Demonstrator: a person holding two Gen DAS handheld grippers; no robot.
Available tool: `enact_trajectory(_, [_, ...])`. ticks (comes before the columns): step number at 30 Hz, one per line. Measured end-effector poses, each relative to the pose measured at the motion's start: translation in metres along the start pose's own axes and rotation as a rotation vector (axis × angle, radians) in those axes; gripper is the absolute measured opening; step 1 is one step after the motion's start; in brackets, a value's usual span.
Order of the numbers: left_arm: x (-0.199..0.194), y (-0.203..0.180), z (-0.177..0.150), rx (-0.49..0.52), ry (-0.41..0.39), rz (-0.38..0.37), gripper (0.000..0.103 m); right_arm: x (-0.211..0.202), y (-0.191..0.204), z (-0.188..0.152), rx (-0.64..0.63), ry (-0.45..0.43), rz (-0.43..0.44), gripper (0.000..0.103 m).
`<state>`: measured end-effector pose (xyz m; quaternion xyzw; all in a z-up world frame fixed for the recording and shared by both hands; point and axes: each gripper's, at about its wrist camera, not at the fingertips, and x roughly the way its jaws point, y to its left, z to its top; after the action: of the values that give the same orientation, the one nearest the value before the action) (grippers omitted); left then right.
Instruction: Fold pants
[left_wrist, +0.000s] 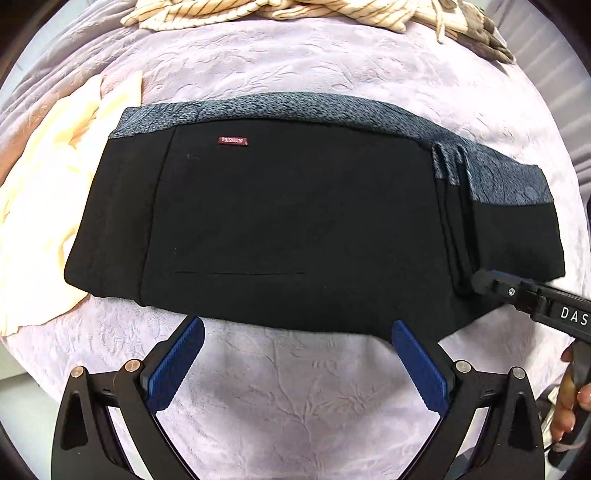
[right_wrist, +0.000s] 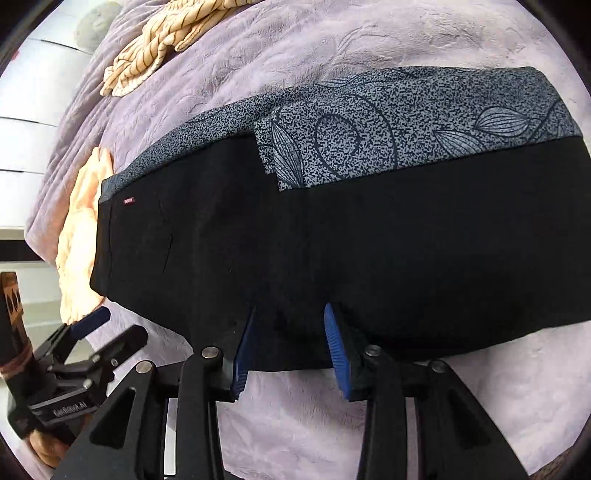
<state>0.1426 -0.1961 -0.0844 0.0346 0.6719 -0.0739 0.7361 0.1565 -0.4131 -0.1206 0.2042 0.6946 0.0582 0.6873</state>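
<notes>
- The pants (left_wrist: 295, 221) lie folded into a long black bundle across a lilac embossed blanket (left_wrist: 295, 62), which covers what looks like a bed.
- A speckled grey-blue band with leaf line drawings (right_wrist: 406, 122) runs along the bundle's far edge, and a small red label (left_wrist: 232, 140) sits just under that band near one end.
- In the left wrist view, layered fold edges (left_wrist: 454, 206) show as ridges toward the right end of the bundle.
- The right gripper (right_wrist: 288, 314) is over the near edge of the pants; its blue-padded fingers (right_wrist: 334, 339) stand apart with black cloth between and under them, and the pads do not appear to pinch it.
- In the left wrist view the same right gripper comes in from the right, its tip at the near edge by the fold ridges.
- The left gripper (left_wrist: 297, 325) hangs over bare blanket just short of the pants' near edge, its fingers (left_wrist: 177, 362) spread wide with nothing between them.
- A pale yellow cloth (left_wrist: 55, 184) lies beside one end of the pants, partly under it.
- A cream striped cloth (right_wrist: 155, 48) lies crumpled farther back on the blanket, well apart from the pants.
- A hand (left_wrist: 569, 410) shows at the right gripper's handle.
</notes>
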Motion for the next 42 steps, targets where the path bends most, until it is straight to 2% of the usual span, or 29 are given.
enact_trajectory(4, [0.000, -0.004, -0.005, -0.001, 0.006, -0.007, 0.102, -0.002, 0.016, -0.006, -0.091, 0.051, -0.044, 0.043])
enact_trajectory(8, [-0.005, -0.005, -0.009, -0.012, -0.018, -0.018, 0.102, -0.010, 0.020, -0.017, -0.057, 0.050, -0.027, 0.045])
enact_trajectory(11, [-0.006, -0.002, -0.017, -0.012, -0.039, -0.017, 0.102, -0.014, 0.024, -0.026, -0.051, 0.037, -0.058, 0.050])
enact_trajectory(16, [-0.007, 0.003, -0.030, -0.012, -0.056, -0.013, 0.102, -0.016, 0.033, -0.038, -0.077, 0.035, -0.079, 0.064])
enact_trajectory(22, [0.000, 0.016, -0.030, -0.028, -0.034, -0.039, 0.102, -0.015, 0.045, -0.044, -0.079, 0.031, -0.074, 0.077])
enact_trajectory(27, [0.006, 0.037, -0.027, -0.059, -0.024, -0.039, 0.102, -0.013, 0.056, -0.047, -0.101, 0.036, -0.087, 0.078])
enact_trajectory(31, [0.012, 0.048, -0.030, -0.072, -0.013, 0.019, 0.102, -0.012, 0.061, -0.048, -0.116, 0.042, -0.103, 0.078])
enact_trajectory(42, [0.023, 0.078, -0.041, -0.161, 0.002, -0.008, 0.102, -0.001, 0.074, -0.052, -0.153, 0.082, -0.129, 0.078])
